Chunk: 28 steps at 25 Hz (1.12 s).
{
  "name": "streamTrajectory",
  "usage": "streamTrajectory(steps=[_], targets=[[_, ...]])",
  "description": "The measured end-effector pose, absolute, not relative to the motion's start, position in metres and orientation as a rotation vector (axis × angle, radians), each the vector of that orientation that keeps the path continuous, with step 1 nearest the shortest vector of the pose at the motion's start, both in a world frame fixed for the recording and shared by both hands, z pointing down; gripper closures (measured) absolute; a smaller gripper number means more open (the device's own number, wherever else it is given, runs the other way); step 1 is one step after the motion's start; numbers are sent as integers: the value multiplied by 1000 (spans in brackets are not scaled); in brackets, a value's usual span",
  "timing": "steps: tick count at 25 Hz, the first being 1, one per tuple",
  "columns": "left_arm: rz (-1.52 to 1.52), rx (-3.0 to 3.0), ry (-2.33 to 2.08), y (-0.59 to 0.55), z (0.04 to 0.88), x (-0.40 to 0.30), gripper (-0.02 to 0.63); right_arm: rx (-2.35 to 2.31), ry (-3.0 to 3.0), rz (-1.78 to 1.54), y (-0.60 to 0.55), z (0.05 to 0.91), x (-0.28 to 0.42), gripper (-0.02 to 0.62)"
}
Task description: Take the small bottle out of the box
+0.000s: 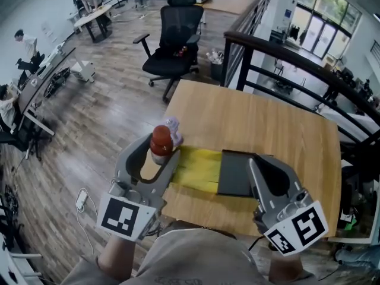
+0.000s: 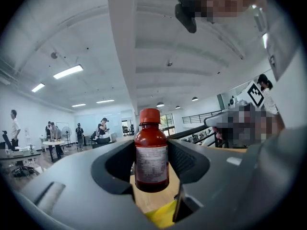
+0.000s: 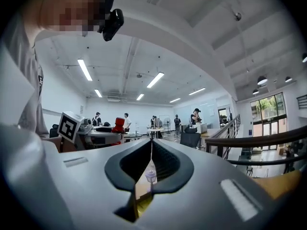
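My left gripper (image 1: 160, 150) is shut on a small dark-red bottle (image 1: 161, 140) with a red cap and a white label. It holds the bottle upright above the table's near-left part, just left of the yellow box (image 1: 196, 168). In the left gripper view the bottle (image 2: 151, 157) stands between the two pads, which press on its sides. The box lies flat with a dark flap (image 1: 236, 172) to its right. My right gripper (image 1: 261, 162) hovers over that flap, shut and with nothing in it; its jaws meet in the right gripper view (image 3: 151, 147).
A small clear bottle with a pale cap (image 1: 173, 125) stands on the wooden table (image 1: 267, 117) just beyond the held bottle. A black office chair (image 1: 175, 37) stands past the far edge. A dark railing (image 1: 285, 58) runs along the right. People sit at desks far left.
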<state>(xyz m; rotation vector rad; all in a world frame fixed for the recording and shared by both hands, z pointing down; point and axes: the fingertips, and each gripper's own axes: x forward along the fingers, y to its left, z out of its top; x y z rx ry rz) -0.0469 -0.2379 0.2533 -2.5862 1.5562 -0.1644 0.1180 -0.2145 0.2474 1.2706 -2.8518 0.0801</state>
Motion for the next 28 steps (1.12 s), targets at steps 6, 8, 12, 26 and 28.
streamTrajectory(steps=[6,8,12,26,28], targets=[[-58,-2544,1585,-206,237,-57,390,1315,-2891,38,-195,236,126,581],[-38,-2554,1596,-199,238,-58,390,1366,-2907,48,-193,234,133,583],[-53,-2571,1623,-188,249,-58,390,1352,-2900,82,-188,243,136,583],[-71,-2586,1656,-192,257,-55,390,1241,-2906,91,-190,257,123,582],[-33,-2608,1637,-193,255,-52,390,1241,-2904,93,-192,257,125,583]])
